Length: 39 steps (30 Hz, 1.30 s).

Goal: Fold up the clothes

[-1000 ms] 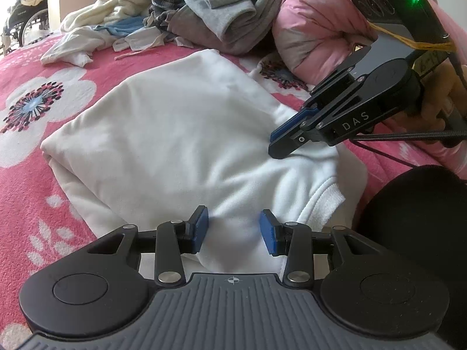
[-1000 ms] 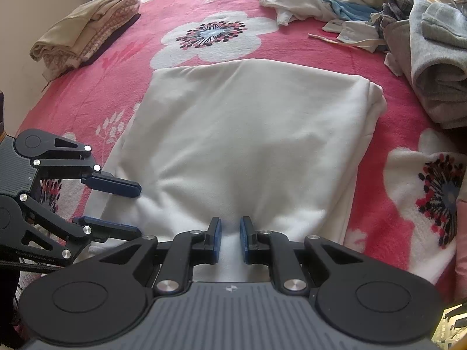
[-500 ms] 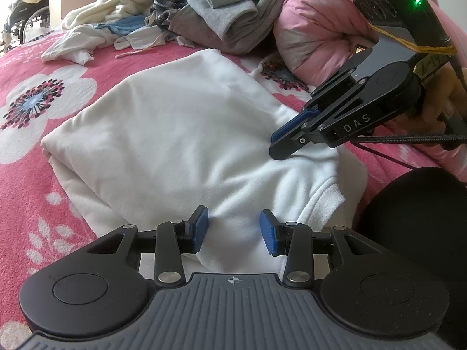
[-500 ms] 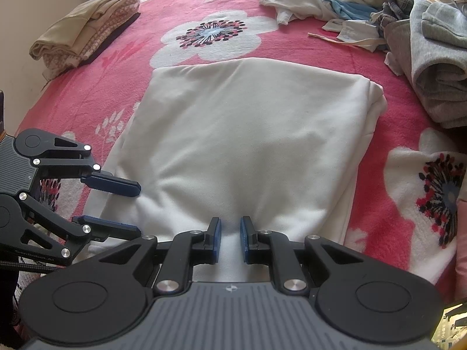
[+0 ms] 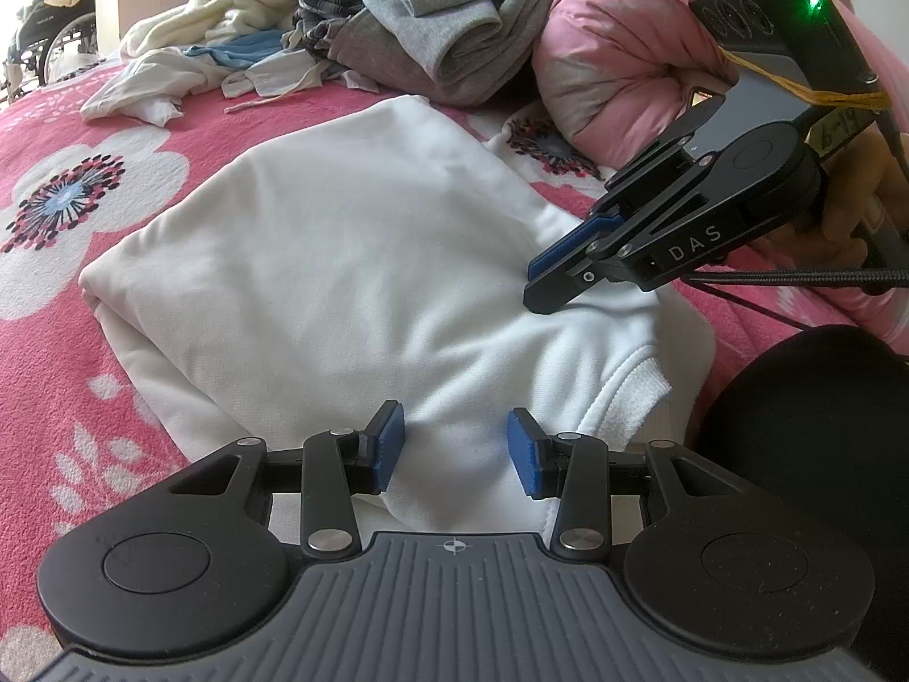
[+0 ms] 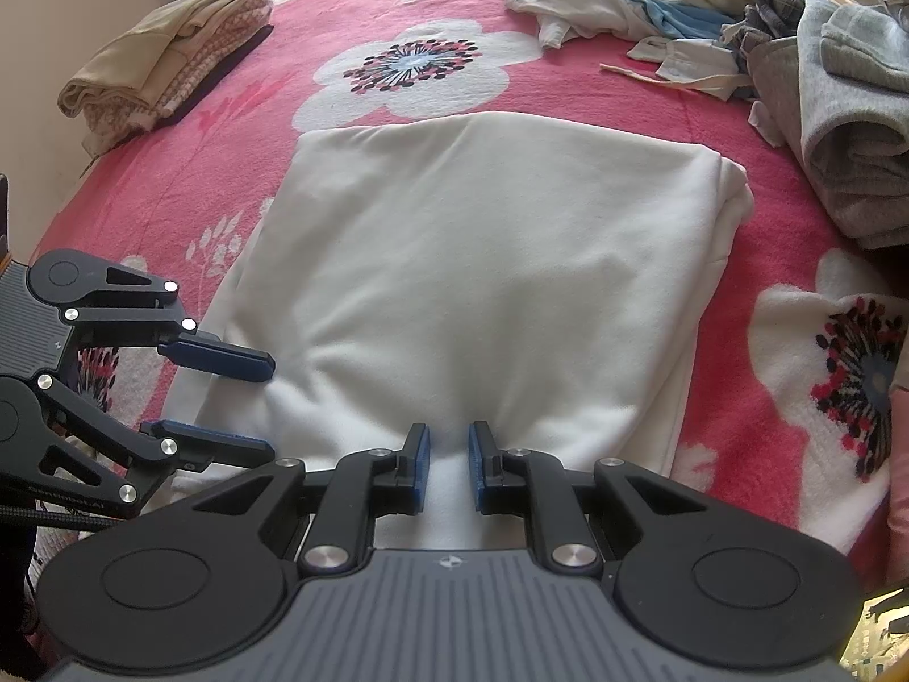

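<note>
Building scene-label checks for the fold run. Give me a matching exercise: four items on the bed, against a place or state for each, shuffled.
Items:
1. white garment
2. grey clothes
3. beige stack
4. pink quilt

Places or states:
A. loose heap at the right edge of the right wrist view
B. puffy bundle, right of the heap in the left wrist view
C. lying flat mid-bed on the floral blanket
D. folded, far left edge of the bed in the right wrist view

Pairs: 1-C, 2-A, 3-D, 4-B
</note>
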Tool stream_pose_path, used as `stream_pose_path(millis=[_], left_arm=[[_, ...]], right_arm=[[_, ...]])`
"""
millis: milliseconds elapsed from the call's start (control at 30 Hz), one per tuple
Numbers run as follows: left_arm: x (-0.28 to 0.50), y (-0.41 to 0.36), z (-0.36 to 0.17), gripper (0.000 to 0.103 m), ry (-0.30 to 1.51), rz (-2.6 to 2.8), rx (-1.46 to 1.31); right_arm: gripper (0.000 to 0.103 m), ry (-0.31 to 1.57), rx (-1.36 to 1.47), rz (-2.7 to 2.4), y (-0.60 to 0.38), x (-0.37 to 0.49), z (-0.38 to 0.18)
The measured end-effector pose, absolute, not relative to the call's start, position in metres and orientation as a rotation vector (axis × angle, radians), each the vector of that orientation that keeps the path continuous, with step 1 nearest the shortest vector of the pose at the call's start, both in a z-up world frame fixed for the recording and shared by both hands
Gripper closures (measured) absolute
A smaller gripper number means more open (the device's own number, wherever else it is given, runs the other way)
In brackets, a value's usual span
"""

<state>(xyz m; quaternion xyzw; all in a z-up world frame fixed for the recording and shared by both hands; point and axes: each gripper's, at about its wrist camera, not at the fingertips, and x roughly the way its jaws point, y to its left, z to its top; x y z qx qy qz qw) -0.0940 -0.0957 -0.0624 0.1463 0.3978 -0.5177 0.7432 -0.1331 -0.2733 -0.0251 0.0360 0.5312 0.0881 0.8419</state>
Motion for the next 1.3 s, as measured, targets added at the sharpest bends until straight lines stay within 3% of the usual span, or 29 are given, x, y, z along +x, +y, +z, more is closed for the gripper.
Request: stream_pose_path(millis=[1300], left_arm=[[-0.0950, -0.0949, -0.0626, 0.061, 0.868, -1.132, 0.316]], right_arm=[[0.086, 1.118, 0.074, 0.185, -0.2720, -0.1340, -0.0263]])
